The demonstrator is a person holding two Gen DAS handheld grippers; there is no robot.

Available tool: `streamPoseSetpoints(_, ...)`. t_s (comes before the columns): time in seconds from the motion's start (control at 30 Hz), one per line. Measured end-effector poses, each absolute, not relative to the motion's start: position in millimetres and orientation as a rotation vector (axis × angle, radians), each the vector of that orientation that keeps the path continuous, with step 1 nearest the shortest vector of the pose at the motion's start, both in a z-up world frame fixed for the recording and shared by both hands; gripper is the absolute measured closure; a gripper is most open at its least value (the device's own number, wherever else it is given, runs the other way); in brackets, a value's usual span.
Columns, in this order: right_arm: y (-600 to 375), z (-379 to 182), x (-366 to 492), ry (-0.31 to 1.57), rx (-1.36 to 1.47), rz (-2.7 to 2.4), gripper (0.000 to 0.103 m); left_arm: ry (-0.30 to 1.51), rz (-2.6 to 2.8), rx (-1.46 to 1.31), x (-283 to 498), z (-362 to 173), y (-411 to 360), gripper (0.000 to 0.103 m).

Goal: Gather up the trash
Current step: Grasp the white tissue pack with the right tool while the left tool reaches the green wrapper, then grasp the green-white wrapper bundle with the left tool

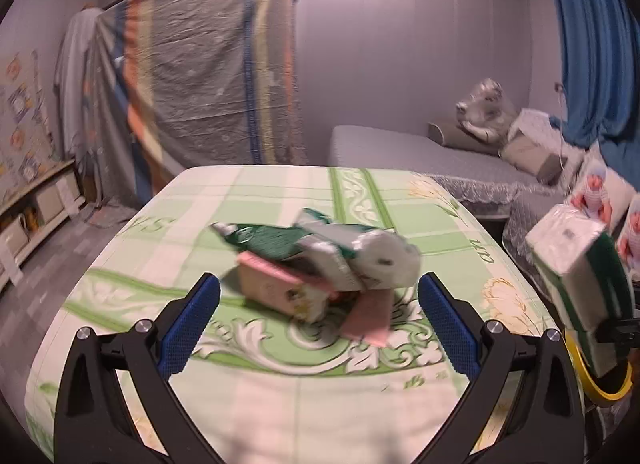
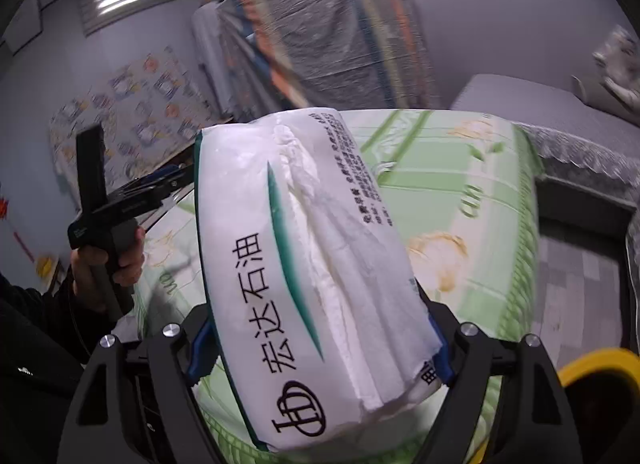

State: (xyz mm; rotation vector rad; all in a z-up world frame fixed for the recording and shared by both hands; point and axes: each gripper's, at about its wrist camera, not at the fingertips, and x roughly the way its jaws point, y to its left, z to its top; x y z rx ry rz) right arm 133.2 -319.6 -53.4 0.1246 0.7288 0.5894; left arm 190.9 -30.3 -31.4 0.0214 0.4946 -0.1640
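Observation:
A pile of trash (image 1: 320, 264) lies on the green-and-white table (image 1: 248, 396): a green and white crumpled wrapper on top, a cream and pink box (image 1: 276, 290) under it, a pink card (image 1: 368, 318) at the front. My left gripper (image 1: 318, 320) is open, hovering just short of the pile with its blue pads on either side. My right gripper (image 2: 320, 340) is shut on a white tissue pack (image 2: 312, 272) with green trim and black lettering, held up off the table's right side. The pack also shows in the left wrist view (image 1: 576, 264).
A yellow-rimmed bin (image 2: 600, 376) sits low at the right, below the pack. A grey bed (image 1: 420, 152) with pillows lies behind the table. A covered rack (image 1: 208, 76) stands at the back. A low shelf (image 1: 36, 208) lines the left wall.

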Motion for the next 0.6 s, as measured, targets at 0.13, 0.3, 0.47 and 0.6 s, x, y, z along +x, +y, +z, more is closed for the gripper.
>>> streamPoseSetpoints(0.13, -340, -61, 118, 0.707, 0.181, 0.544, 0.026, 0.55, -0.226, 0.129, 231, -36, -74, 0.008)
streamPoseSetpoints(0.3, -353, -66, 111, 0.679, 0.24, 0.54, 0.025, 0.601, -0.2, 0.264, 269, -49, -108, 0.008)
streamPoseSetpoints(0.47, -362, -68, 97, 0.653, 0.282, 0.551, 0.025, 0.679, -0.163, 0.426, 299, -67, -137, 0.008)
streamPoseSetpoints(0.6, -365, -65, 94, 0.645, 0.287, 0.555, 0.025, 0.722, -0.129, 0.553, 312, -77, -147, 0.008)
